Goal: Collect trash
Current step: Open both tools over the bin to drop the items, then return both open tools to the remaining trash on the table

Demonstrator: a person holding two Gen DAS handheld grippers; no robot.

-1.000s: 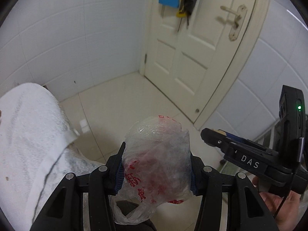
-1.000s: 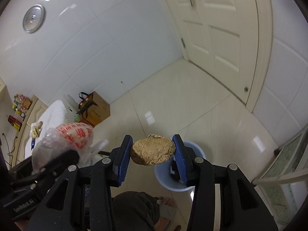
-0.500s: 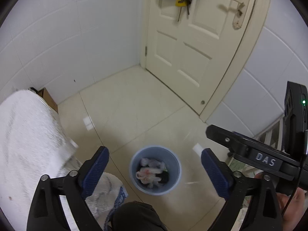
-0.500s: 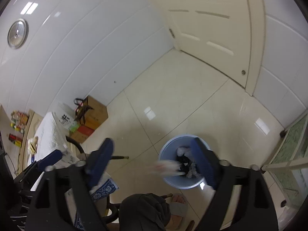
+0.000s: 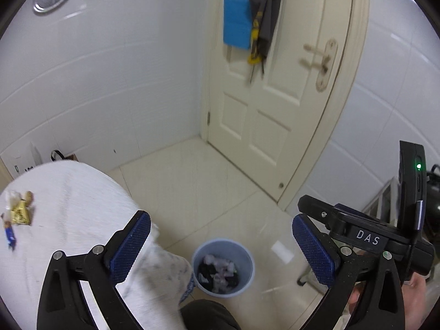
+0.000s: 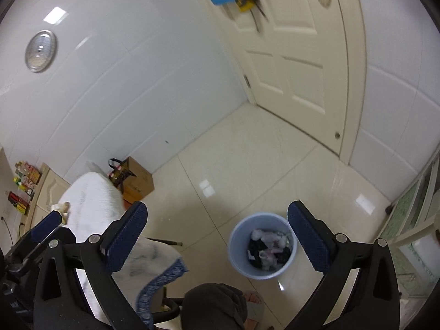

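White floor tiles point(image 6: 247, 165) surround the blue bin point(image 6: 262, 247).

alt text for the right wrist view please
The right gripper, jaws opening with nothing between them, looks down at a pale blue bin of crumpled trash on a tiled floor. A white-clothed table is at left, a cream door beyond.

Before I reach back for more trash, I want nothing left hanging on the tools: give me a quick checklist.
1. Left gripper fingers empty, still opening: ok.
2. Right gripper fingers empty, still opening: ok.
3. Blue bin upright on the floor, trash inside: ok.
4. Floor around the bin free of dropped trash: ok, as far as visible.
5. Trash left on the white-covered table: not ok, yellow wrapper remains.
6. Bin has room: cannot tell.
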